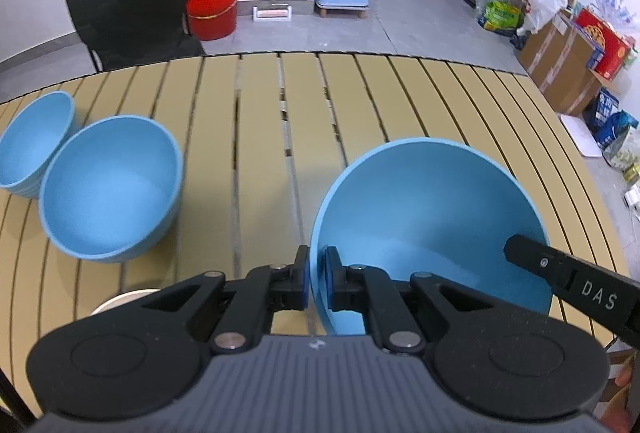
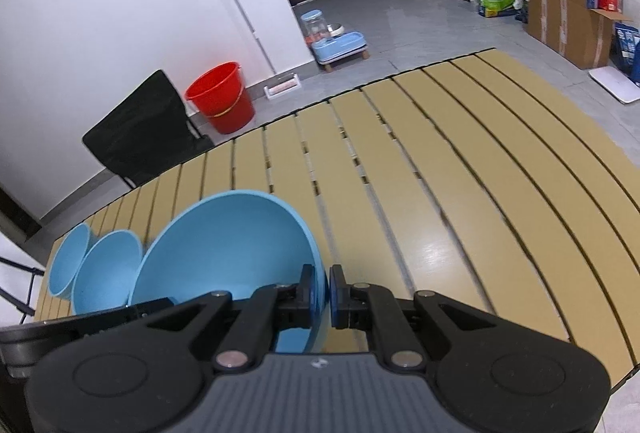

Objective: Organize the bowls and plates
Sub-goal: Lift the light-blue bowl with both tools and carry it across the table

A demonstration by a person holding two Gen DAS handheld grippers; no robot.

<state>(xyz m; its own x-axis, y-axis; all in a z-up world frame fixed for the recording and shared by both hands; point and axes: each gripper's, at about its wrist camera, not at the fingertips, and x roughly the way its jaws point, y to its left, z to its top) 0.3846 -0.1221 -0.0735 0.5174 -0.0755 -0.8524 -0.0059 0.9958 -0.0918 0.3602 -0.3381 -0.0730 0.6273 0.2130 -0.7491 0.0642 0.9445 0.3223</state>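
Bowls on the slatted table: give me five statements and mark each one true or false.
1. Both claws grip the same big bowl. True: the left claw pinches its rim on one side and the right claw on the other.
2. The held bowl is red. False: it is blue; the red thing is a bucket on the floor.
3. Two more blue bowls sit to the left of the held one. True: a middle bowl and a far bowl.
4. The held bowl is nested inside the middle bowl. False: bare table shows between them.
5. A black chair stands beyond the table. True.
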